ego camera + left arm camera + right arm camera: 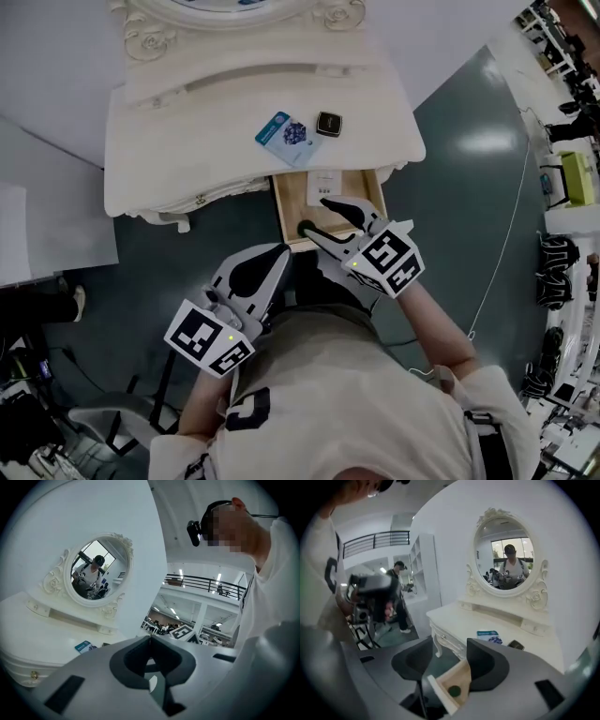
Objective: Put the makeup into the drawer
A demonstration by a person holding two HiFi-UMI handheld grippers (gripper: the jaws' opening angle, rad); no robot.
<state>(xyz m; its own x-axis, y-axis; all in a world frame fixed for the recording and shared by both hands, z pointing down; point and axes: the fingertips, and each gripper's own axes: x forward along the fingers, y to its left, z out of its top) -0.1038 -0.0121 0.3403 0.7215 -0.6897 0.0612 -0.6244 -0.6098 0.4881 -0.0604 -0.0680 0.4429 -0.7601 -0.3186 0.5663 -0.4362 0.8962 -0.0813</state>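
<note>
The white table (187,141) carries a teal packet (287,137) and black compact (328,123) near its front edge, behind the open drawer (286,202). The right tool (314,216) hangs released over the drawer, and the left tool (150,637) is clenched, empty. Next, I'd pinch the compact squarely by its sides.

I see a dressing table (169,141) coated in smooth white paint with a soft sheen. Its drawer (292,202) is pale bare wood, matt. The floor (469,159) is glossy, mirroring lights. The left gripper (278,251) and right gripper (314,214) look like matt grey plastic.
</note>
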